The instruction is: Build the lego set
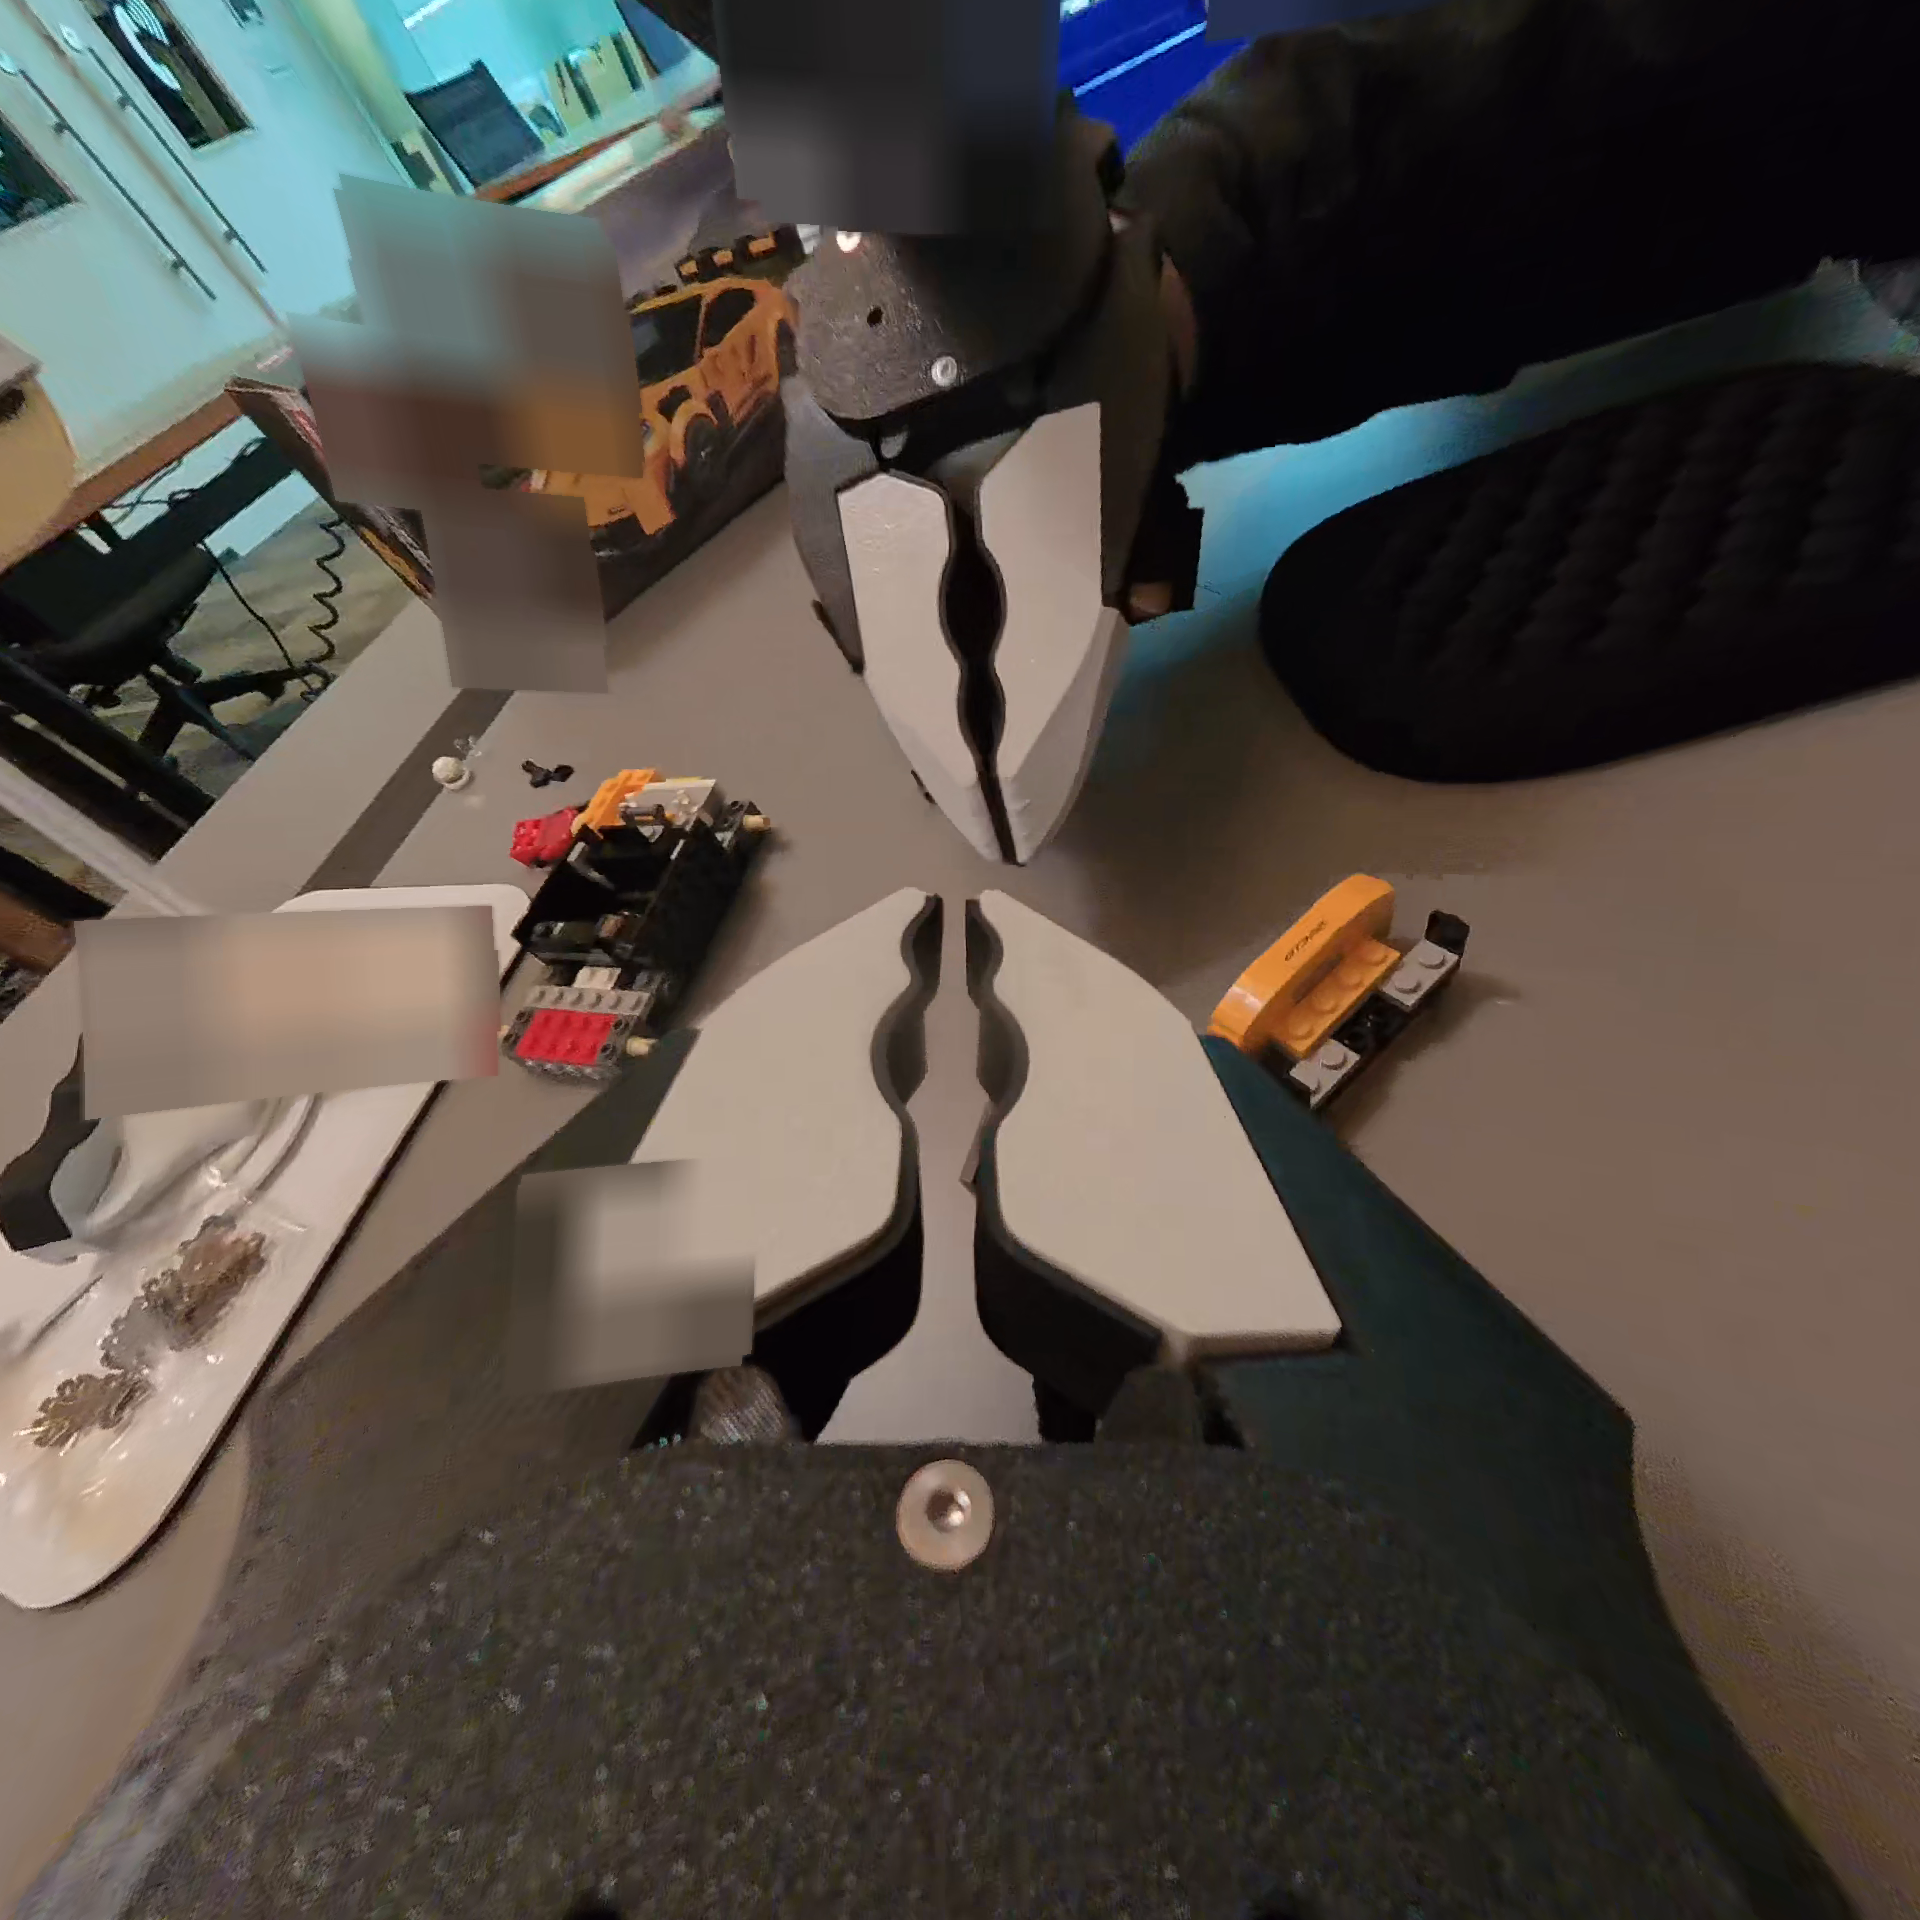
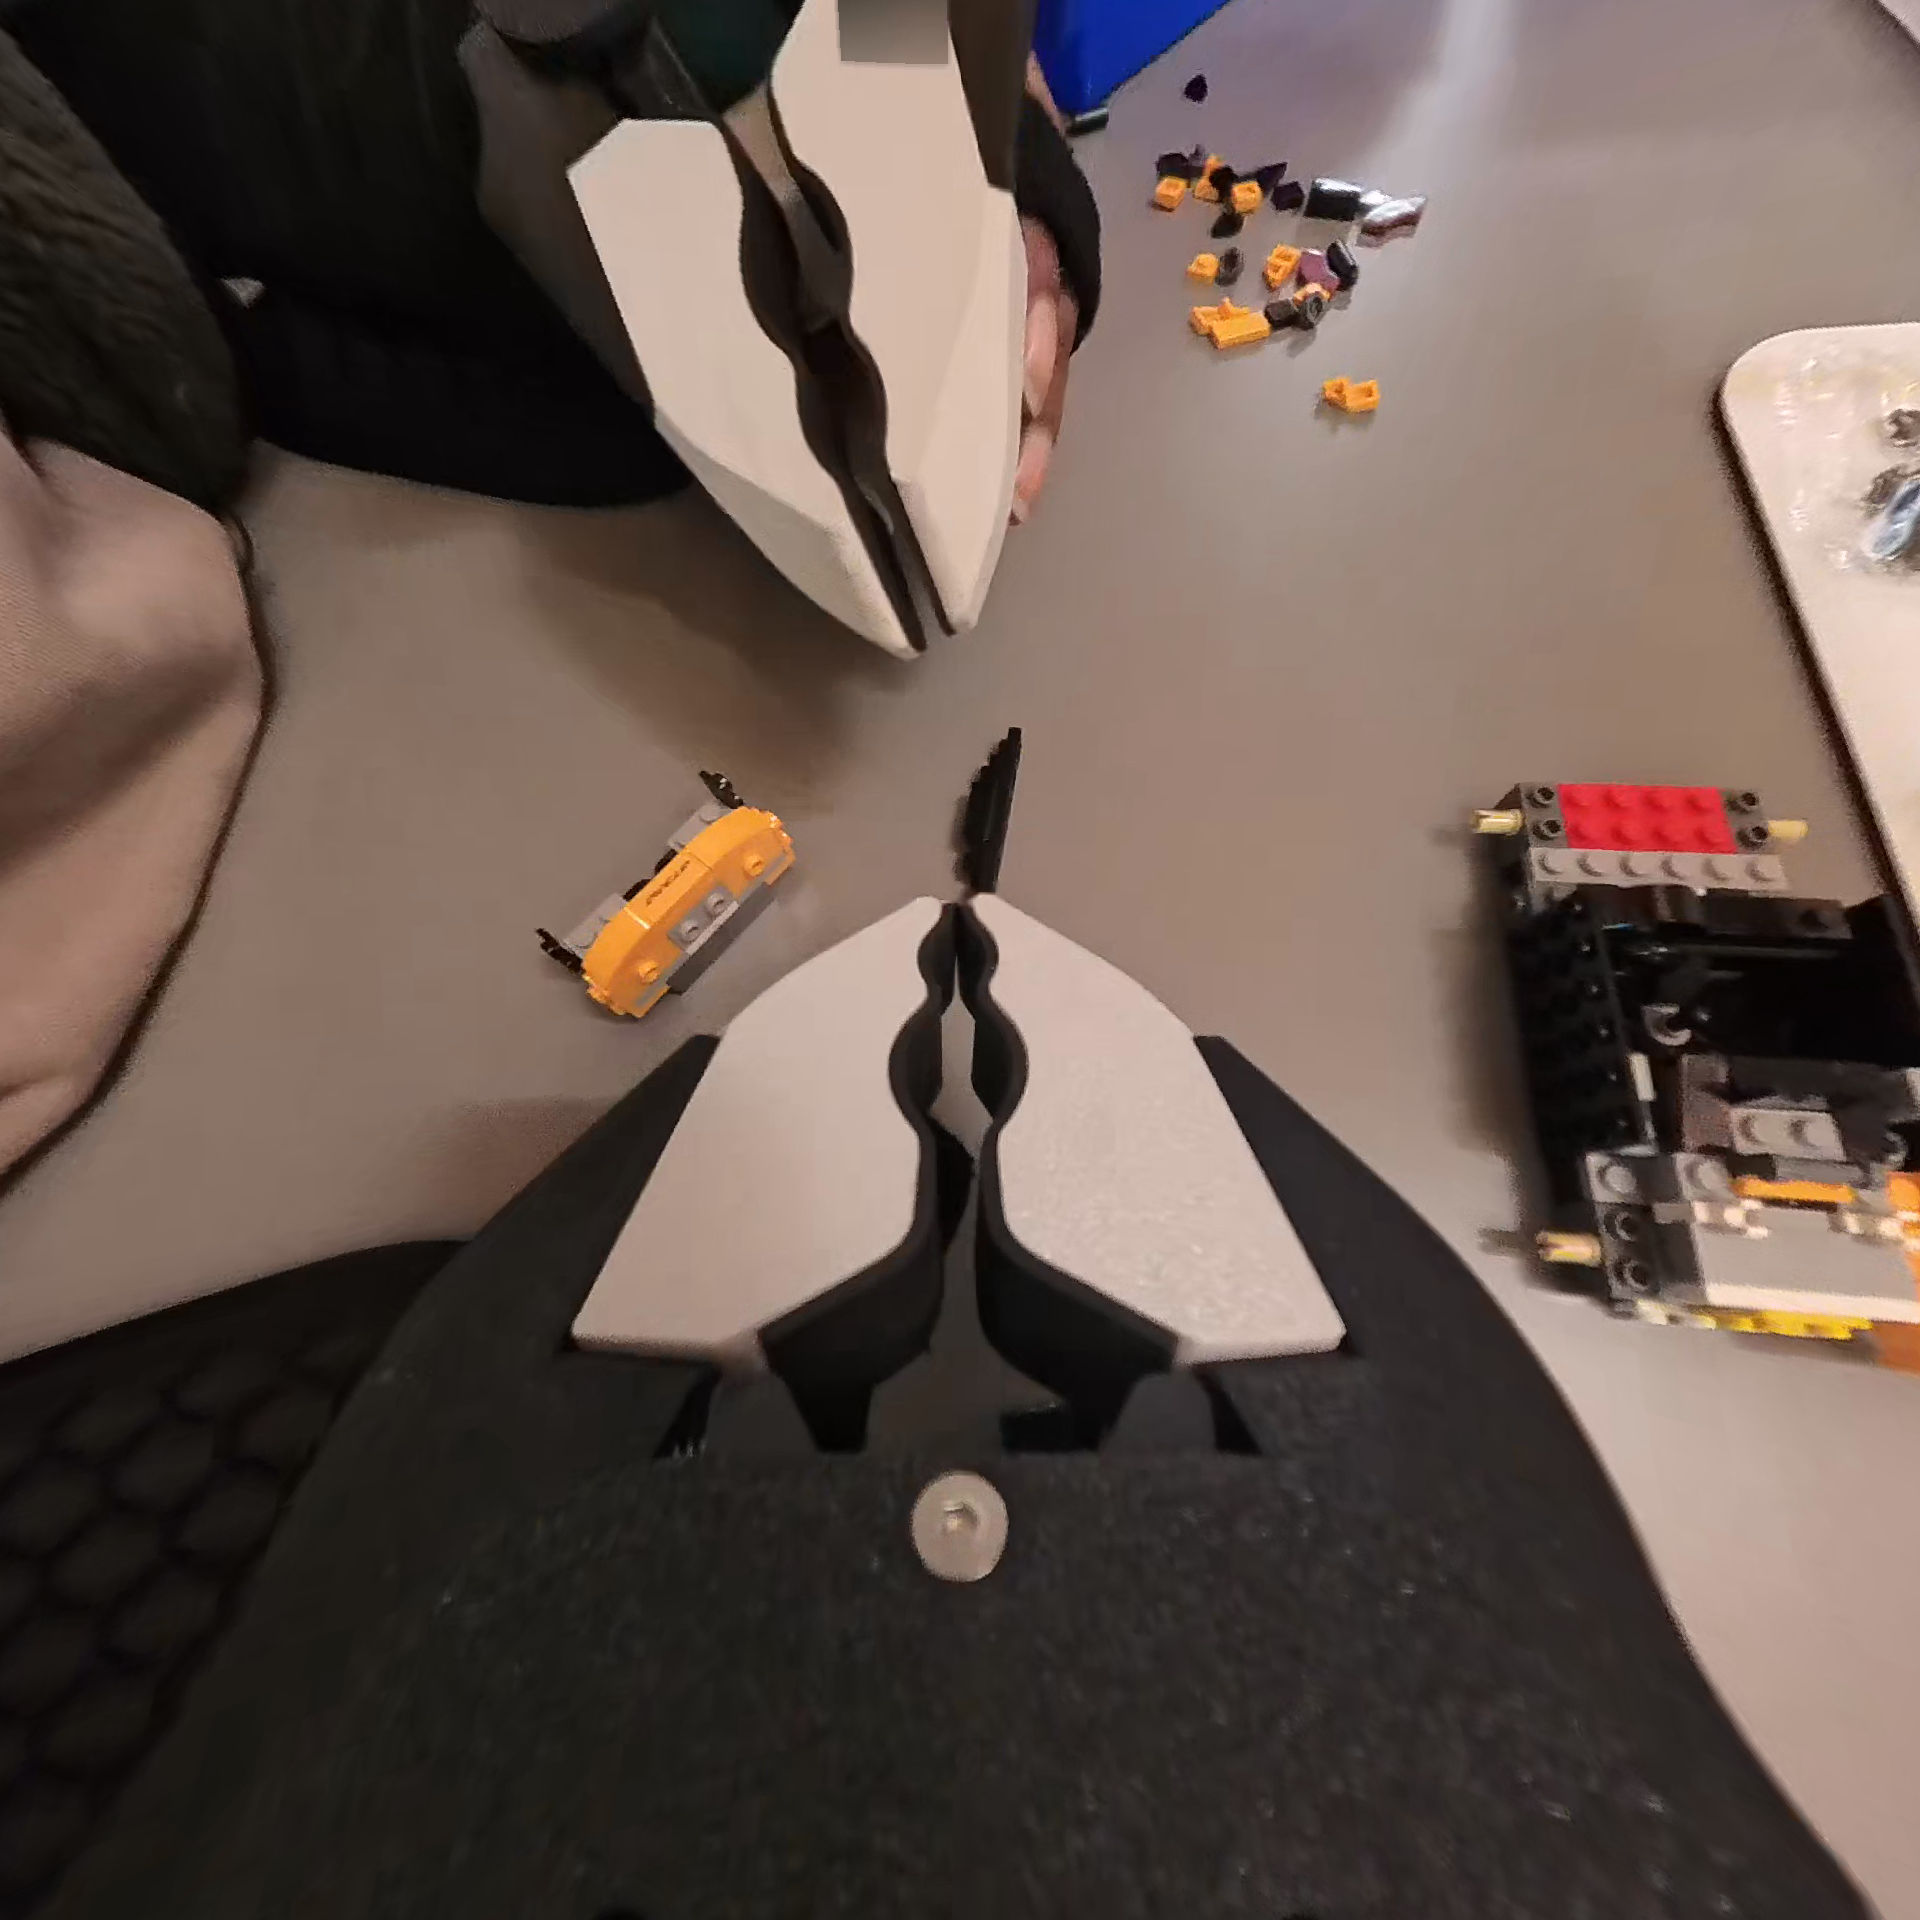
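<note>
My right gripper (image 2: 956, 912) is shut on a thin black lego piece (image 2: 987, 810) that sticks out past its tips. It hangs over the grey table and also shows in the left wrist view (image 1: 1003, 852), pointing down. My left gripper (image 1: 954, 906) faces it tip to tip, jaws a narrow slit apart and empty; it also shows in the right wrist view (image 2: 925, 636). The black car chassis with a red plate (image 1: 623, 935) (image 2: 1704, 1039) lies to one side. An orange and grey sub-assembly (image 1: 1340, 977) (image 2: 675, 914) lies on the other side.
A white tray (image 1: 343, 1195) (image 2: 1808, 582) holds bagged parts beside the chassis. Several loose orange and black pieces (image 2: 1278, 249) lie farther off. The set's box (image 1: 707, 384) stands at the table's far side. A person's dark knit sleeve (image 1: 1610, 582) rests on the table. The tips of one gripper are about 5 cm away from the tips of the other.
</note>
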`<state>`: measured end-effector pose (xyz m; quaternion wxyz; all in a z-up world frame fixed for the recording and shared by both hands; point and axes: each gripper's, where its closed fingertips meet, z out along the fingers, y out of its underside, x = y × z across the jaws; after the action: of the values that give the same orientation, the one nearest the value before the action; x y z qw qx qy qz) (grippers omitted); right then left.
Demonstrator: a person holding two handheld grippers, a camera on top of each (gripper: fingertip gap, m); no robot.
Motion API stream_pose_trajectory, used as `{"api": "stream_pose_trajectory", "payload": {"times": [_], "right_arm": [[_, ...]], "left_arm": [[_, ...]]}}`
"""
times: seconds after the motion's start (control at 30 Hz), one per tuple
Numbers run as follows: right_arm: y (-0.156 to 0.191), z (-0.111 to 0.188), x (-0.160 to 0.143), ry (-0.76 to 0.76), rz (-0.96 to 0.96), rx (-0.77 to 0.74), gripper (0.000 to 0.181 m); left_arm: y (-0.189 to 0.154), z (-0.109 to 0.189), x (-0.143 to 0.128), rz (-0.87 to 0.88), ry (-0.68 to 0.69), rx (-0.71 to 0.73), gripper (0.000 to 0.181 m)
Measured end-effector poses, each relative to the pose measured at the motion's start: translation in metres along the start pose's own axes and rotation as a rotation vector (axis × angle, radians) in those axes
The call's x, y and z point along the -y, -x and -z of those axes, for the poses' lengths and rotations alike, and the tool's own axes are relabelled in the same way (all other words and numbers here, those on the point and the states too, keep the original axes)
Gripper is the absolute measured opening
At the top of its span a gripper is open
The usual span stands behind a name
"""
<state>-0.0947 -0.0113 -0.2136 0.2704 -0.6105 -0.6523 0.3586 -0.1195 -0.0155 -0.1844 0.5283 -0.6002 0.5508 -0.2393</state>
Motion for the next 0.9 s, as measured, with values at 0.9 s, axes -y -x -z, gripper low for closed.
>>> {"api": "stream_pose_trajectory", "payload": {"times": [0.9], "right_arm": [[-0.011, 0.020, -0.051, 0.167, -0.086, -0.303, 0.023]], "left_arm": [[0.025, 0.006, -0.012, 0.134, 0.044, 0.092, 0.000]]}}
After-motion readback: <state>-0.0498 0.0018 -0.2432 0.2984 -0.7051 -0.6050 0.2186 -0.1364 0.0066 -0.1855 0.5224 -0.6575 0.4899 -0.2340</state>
